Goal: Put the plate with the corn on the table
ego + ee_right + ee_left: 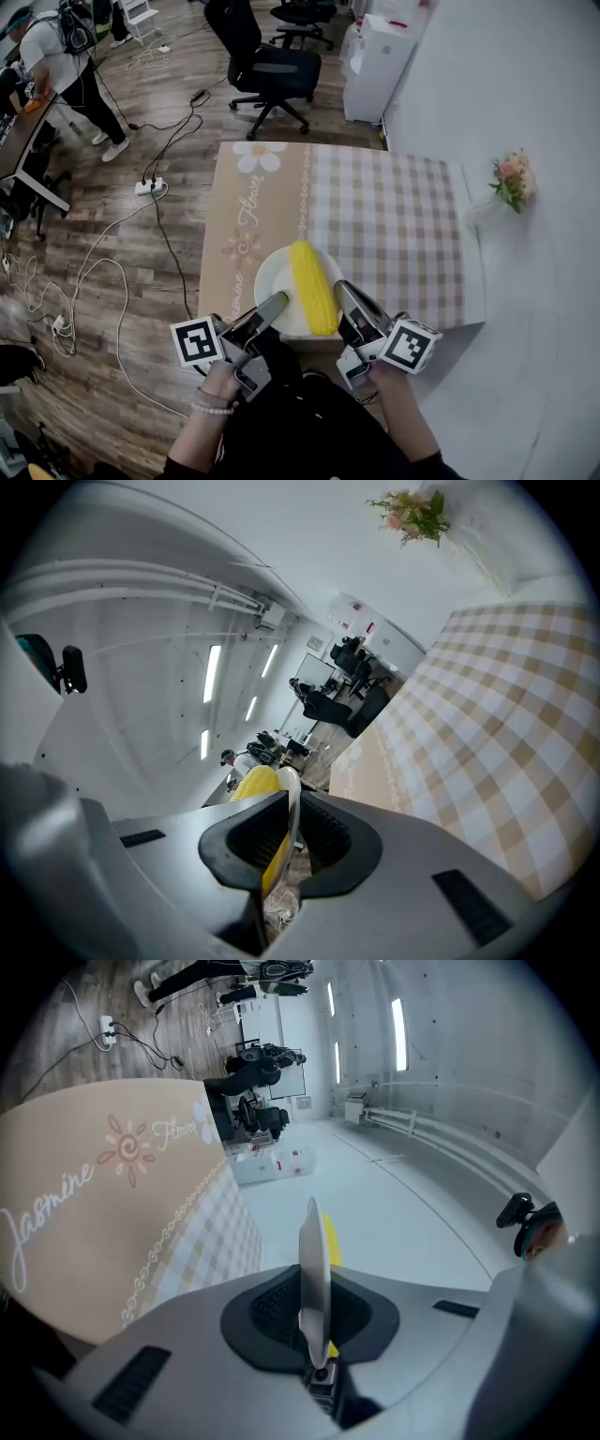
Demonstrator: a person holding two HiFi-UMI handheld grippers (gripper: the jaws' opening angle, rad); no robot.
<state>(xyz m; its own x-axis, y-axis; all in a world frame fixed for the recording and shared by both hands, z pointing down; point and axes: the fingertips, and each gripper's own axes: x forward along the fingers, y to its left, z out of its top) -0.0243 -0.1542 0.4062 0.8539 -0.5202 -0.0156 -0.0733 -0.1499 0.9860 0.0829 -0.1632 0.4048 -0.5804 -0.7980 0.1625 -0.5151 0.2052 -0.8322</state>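
left fingers [267, 1312]: pinching plate [272, 277] rim
right fingers [234, 841]: pinching opposite rim (corn [314, 286] between)
step: carrying, likely
next: lower level onto surface [403, 225] ahead

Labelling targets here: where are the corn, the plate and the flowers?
corn [314, 289]: head view, middle of the cob.
plate [273, 281]: head view, bare left side.
flowers [513, 178]: head view, the blossoms.

A black office chair [267, 70] and a white cabinet [378, 67] stand on a wooden floor [112, 375] strewn with cables [91, 266] and a power strip [150, 186], with pink flowers [512, 180] off to the right.
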